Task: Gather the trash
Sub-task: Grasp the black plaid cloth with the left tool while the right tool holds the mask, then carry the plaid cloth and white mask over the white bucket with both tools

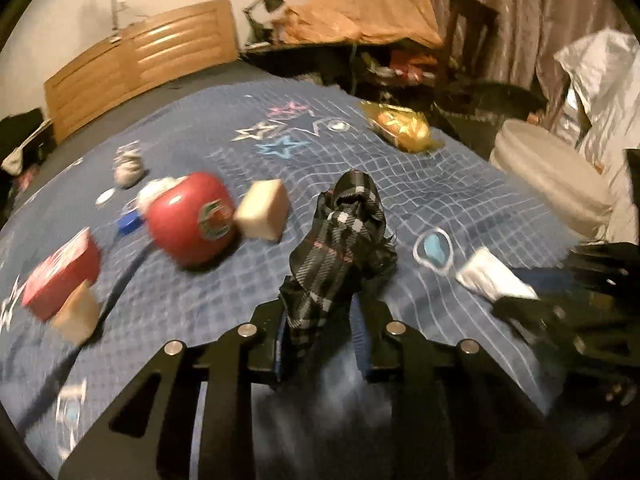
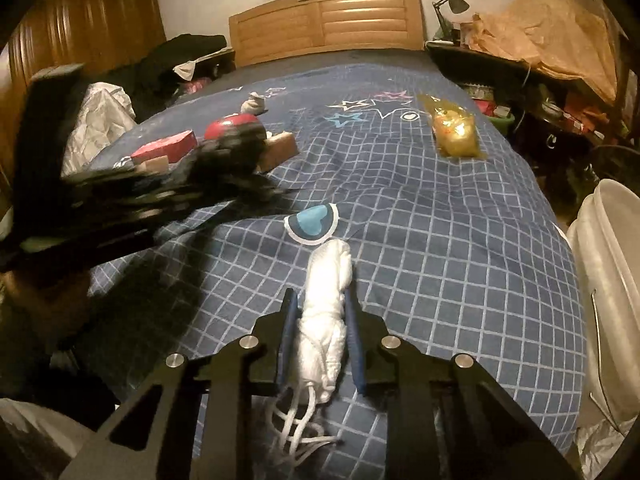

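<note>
My left gripper (image 1: 320,344) pinches plaid cloth (image 1: 340,248), right gripper (image 2: 322,344) pinches a mask (image 2: 326,308); its loose straps (image 2: 296,436) may snag before the bucket (image 2: 612,280).

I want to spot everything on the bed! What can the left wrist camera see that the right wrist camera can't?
Only the left wrist view shows the left claw pinching a dark plaid cloth, and a small blue cap beside the red round tin.

Only the right wrist view shows the right claw gripping a white crumpled mask with its strings dangling, and the black desk lamp.

Both show the blue checked bedspread, the red box, the gold wrapper and the white bucket.
</note>
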{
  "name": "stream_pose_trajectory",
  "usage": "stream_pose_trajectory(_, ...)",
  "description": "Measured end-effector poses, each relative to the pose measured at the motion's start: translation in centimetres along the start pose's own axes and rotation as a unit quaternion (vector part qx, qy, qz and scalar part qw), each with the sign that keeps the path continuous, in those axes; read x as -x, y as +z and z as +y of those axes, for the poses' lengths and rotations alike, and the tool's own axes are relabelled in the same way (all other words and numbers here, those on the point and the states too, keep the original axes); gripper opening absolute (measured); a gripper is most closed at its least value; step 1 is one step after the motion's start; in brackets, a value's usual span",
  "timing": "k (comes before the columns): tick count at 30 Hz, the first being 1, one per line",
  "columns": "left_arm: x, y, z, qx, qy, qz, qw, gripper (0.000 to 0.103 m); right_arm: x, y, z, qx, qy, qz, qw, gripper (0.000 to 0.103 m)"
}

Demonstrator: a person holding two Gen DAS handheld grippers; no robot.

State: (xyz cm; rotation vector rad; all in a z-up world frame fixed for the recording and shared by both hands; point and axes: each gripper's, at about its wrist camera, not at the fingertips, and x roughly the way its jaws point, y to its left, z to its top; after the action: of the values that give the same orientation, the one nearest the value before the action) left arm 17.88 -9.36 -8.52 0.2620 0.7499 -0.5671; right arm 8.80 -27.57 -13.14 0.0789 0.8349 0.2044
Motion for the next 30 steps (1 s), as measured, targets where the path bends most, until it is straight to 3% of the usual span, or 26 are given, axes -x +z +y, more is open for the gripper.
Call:
stream_pose_trajectory(4, 3.3, -2.5, 2.3, 0.043, 0.015, 0.0, 0.999, 0.024, 0.9, -0.1, 0.3, -0.008, 0.017, -0.005, 1.0, 0.024)
stream_pose_trajectory(10, 6.5, -5.6, 7.0, 0.116, 0.086, 0.028, 0.9891, 0.024, 2.1, -0.3, 1.9, -0.002, 0.039, -0.012, 0.999, 0.024)
stream_pose_trajectory(14, 5.9, -7.3, 8.0, 0.142, 0.099, 0.055, 0.9833, 0.025, 0.7, -1.0, 2.5, 0.001, 0.035, 0.007, 0.999, 0.024)
stream_pose_trajectory(17, 4.7, -8.1, 7.7, 0.138, 0.11, 0.056, 0.9827, 0.032, 0.4, -1.3, 2.4, -0.003, 0.041, 0.006, 0.999, 0.025)
stream_pose_trajectory(21, 4.6, -8.3, 7.6, 0.138, 0.109, 0.045, 0.9835, 0.049, 0.8, -1.3, 2.4, 0.001, 0.036, 0.0, 0.999, 0.033)
stream_pose_trajectory(25, 5.9, -8.4, 8.2, 0.142, 0.103, 0.027, 0.9842, 0.059, 1.8, -1.5, 2.0, -0.002, 0.033, -0.014, 0.999, 0.057)
stream_pose_trajectory(30, 6.8, -7.6, 8.4, 0.137, 0.11, 0.003, 0.9845, 0.068, 2.3, -1.6, 1.7, -0.01, 0.035, -0.019, 0.999, 0.059)
